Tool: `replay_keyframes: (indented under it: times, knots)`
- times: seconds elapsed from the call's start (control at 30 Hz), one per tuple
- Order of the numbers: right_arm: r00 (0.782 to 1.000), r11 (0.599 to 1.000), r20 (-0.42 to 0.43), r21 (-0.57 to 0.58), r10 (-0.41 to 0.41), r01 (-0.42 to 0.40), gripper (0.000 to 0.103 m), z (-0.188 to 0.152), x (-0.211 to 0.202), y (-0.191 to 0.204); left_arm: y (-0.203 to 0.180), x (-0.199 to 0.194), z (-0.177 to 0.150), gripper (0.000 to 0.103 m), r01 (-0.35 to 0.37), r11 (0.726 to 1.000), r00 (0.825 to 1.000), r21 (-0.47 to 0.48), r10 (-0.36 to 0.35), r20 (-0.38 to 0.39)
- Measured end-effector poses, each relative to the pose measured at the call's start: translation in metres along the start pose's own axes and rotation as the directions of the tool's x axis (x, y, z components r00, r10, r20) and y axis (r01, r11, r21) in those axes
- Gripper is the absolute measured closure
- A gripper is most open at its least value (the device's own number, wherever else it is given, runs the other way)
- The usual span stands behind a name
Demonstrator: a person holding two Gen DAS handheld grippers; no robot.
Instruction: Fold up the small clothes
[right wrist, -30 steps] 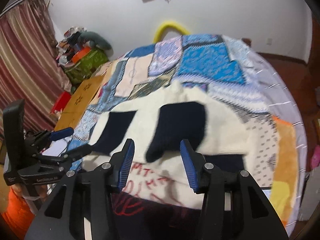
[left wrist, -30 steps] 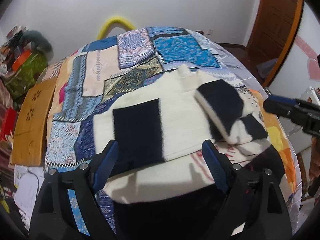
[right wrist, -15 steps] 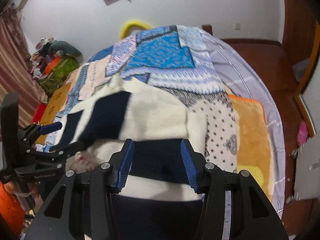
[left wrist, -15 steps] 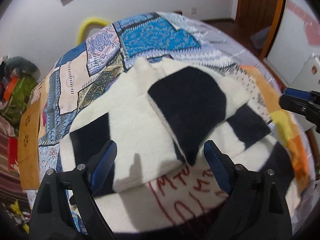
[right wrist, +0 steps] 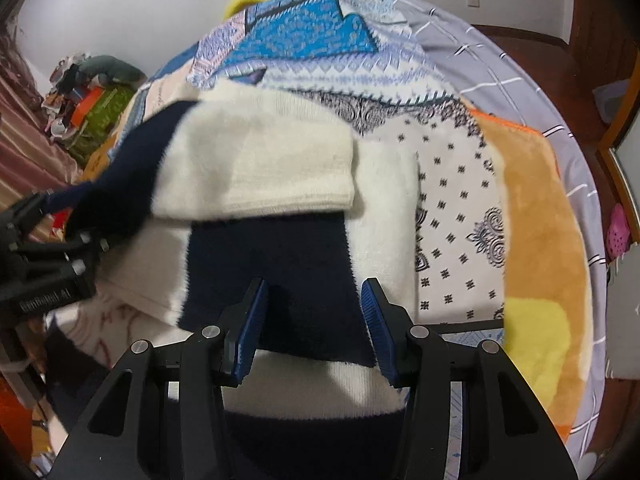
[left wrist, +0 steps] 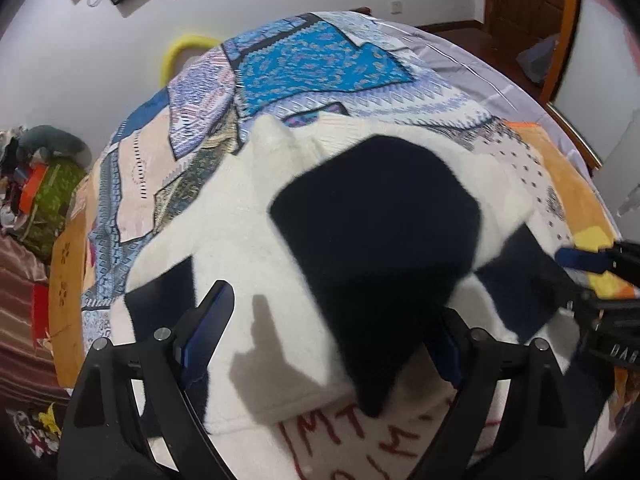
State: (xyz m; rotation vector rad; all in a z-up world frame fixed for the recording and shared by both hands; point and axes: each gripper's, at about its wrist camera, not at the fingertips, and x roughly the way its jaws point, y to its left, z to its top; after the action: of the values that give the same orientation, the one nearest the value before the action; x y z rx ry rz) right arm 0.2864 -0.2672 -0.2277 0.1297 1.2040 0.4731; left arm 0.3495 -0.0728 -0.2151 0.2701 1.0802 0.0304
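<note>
Your left gripper [left wrist: 326,338] spread wide over the fuzzy cream-and-navy knitted sweater [left wrist: 256,248] at frame centre, your right gripper [right wrist: 314,328] half-spread, gripping nothing, patchwork blue bedspread [right wrist: 320,32] above.

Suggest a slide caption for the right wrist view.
Open right gripper hovers over a cream-and-navy sweater on a patchwork bedspread.

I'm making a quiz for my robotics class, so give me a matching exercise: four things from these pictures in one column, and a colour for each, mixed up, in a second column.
Things:
1. sleeve folded across the sweater
2. lettering on the sweater
3. pads of the left gripper
4. curved tube behind the bed

Colours:
A. yellow
B. dark navy
C. red
D. blue

Pairs: 1-B, 2-C, 3-D, 4-A
</note>
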Motion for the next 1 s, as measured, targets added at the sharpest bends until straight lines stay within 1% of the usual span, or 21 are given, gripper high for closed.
replay_keyframes:
  times: [0.13,0.23,0.37,0.47,0.57,0.73,0.83,0.93,1.0]
  knots:
    - [1.0,1.0,-0.016,-0.018,-0.008,0.008,0.058,-0.004,0.006,0.002,0.019,-0.006,0.002,0.014,-0.032,0.998,0.999,-0.057,0.035,0.038]
    - [1.0,1.0,-0.019,-0.019,-0.006,0.006,0.058,-0.005,0.006,0.001,0.044,-0.015,0.0,0.014,-0.014,0.992,0.998,-0.127,0.022,0.056]
    - [1.0,1.0,-0.018,-0.022,-0.012,0.011,0.058,-0.007,0.006,0.002,0.073,-0.024,-0.007,0.013,0.012,0.979,0.998,-0.205,0.001,0.062]
    - [1.0,1.0,-0.02,-0.022,-0.021,0.02,0.058,-0.007,0.007,0.003,0.089,-0.029,-0.017,0.013,0.013,0.973,0.998,-0.232,0.001,0.063]
    - [0.999,0.999,-0.023,-0.025,-0.033,0.033,0.058,-0.005,0.008,0.006,0.102,-0.033,-0.029,0.012,-0.001,0.969,0.998,-0.247,0.017,0.064]
    - [0.998,0.997,-0.025,-0.043,-0.063,0.062,0.058,-0.002,0.007,0.01,0.129,-0.033,-0.053,0.012,-0.034,0.958,0.998,-0.285,0.046,0.036]
    - [0.996,0.995,-0.02,-0.059,-0.086,0.085,0.058,-0.001,0.005,0.013,0.147,-0.026,-0.069,0.012,-0.067,0.948,0.998,-0.31,0.069,-0.004]
    - [0.995,0.993,-0.011,-0.07,-0.098,0.097,0.058,-0.001,0.002,0.017,0.16,-0.019,-0.083,0.012,-0.055,0.942,0.998,-0.33,0.045,-0.038]
    - [0.995,0.993,-0.007,-0.073,-0.098,0.098,0.058,0.0,-0.001,0.018,0.164,-0.016,-0.091,0.012,-0.07,0.939,0.997,-0.337,0.055,-0.054]
